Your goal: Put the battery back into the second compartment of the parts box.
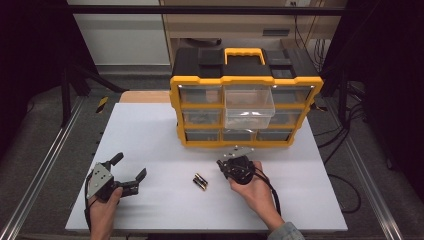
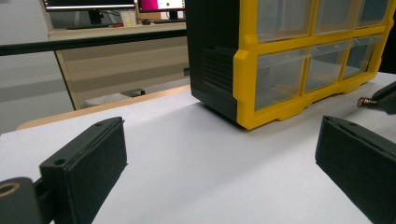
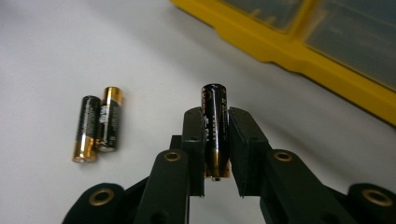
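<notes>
On the white desk (image 1: 150,135) stands a yellow and black drawer organiser (image 1: 245,97) with a yellow handle on top; its middle top drawer (image 1: 249,107) is pulled out toward the person. Two batteries (image 1: 200,182) lie side by side, touching, on the desk in front of it. The right gripper (image 1: 235,156) sits just right of them, near the organiser's base. The left gripper (image 1: 131,172) rests well apart at the desk's left, fingers spread wide

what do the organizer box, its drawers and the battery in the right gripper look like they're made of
Organizer box: matte moulded plastic, yellow frame and black shell, judging by its rounded moulded edges.
Drawers: clear, slightly cloudy plastic; you can see through them.
Battery clamped in the right gripper: probably a metal cell under a glossy black and gold wrap; it catches the light.
</notes>
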`<state>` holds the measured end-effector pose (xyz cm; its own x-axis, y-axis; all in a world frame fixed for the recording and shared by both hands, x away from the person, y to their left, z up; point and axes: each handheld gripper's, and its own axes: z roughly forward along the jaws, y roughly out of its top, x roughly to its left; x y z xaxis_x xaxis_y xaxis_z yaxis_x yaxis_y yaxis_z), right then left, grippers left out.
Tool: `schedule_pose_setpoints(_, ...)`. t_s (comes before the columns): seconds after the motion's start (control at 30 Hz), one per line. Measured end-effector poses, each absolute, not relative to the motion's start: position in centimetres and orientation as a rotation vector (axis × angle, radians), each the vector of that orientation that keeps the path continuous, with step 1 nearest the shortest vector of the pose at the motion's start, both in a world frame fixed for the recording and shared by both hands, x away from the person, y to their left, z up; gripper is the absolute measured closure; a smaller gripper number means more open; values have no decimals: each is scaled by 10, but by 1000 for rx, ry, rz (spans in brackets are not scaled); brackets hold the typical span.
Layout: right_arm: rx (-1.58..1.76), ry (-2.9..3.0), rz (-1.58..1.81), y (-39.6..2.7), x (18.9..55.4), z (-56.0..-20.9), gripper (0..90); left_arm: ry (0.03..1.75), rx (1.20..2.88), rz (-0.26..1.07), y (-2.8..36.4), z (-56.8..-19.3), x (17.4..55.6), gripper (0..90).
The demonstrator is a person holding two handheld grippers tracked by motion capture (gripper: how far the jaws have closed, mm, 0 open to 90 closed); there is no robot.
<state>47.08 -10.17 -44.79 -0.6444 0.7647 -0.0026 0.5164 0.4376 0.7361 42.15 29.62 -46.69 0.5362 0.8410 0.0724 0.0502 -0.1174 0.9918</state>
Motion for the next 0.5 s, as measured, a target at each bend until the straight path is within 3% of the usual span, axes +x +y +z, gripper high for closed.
schedule_pose_setpoints(0.5,1227,2154,1148,-161,465,-419,770,786,1555,810,296,-467,421,16)
